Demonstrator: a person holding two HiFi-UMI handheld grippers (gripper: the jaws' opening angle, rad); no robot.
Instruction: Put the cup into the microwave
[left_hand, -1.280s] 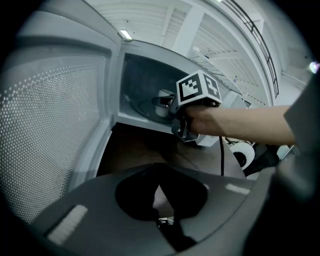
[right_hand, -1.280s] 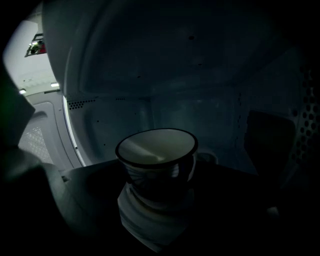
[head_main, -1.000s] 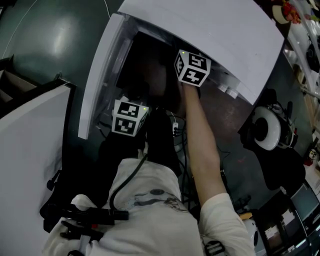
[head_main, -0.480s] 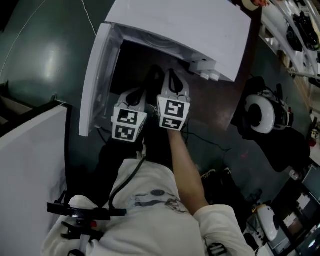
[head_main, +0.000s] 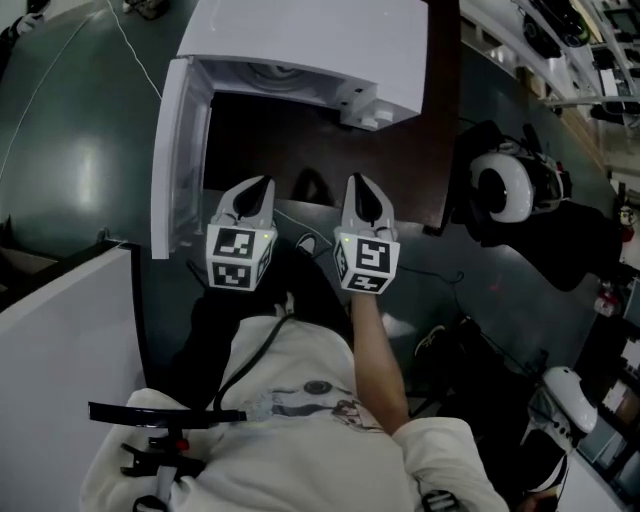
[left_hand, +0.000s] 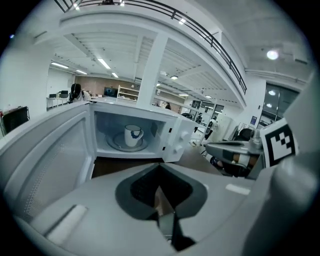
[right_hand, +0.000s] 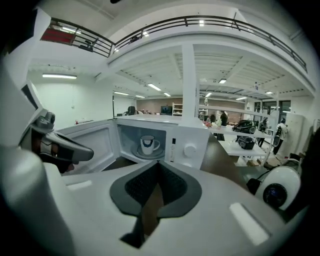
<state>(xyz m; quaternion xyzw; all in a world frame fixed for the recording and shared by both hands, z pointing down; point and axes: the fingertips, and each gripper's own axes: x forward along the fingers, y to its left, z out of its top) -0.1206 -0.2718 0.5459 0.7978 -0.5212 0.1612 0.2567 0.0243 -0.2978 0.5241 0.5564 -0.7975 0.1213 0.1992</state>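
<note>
A white cup (left_hand: 132, 135) with a blue mark stands upright on the turntable inside the open white microwave (head_main: 300, 40); the right gripper view shows the cup (right_hand: 147, 144) there too. The microwave's door (head_main: 180, 150) hangs open to the left. My left gripper (head_main: 256, 188) and right gripper (head_main: 361, 182) hover side by side in front of the opening, well clear of the cup. Both point towards the cavity. The left gripper (left_hand: 159, 192) has its jaws together with nothing in them. The right gripper (right_hand: 152, 195) is likewise shut and empty.
The microwave sits on a brown table (head_main: 400, 150). A white round headset (head_main: 500, 190) lies on dark gear to the right. A white panel (head_main: 60, 330) stands at the lower left. Cables run over the dark floor near the person's legs.
The right gripper has drawn back out of the microwave towards the person and now sits beside the left one. The left gripper has risen a little.
</note>
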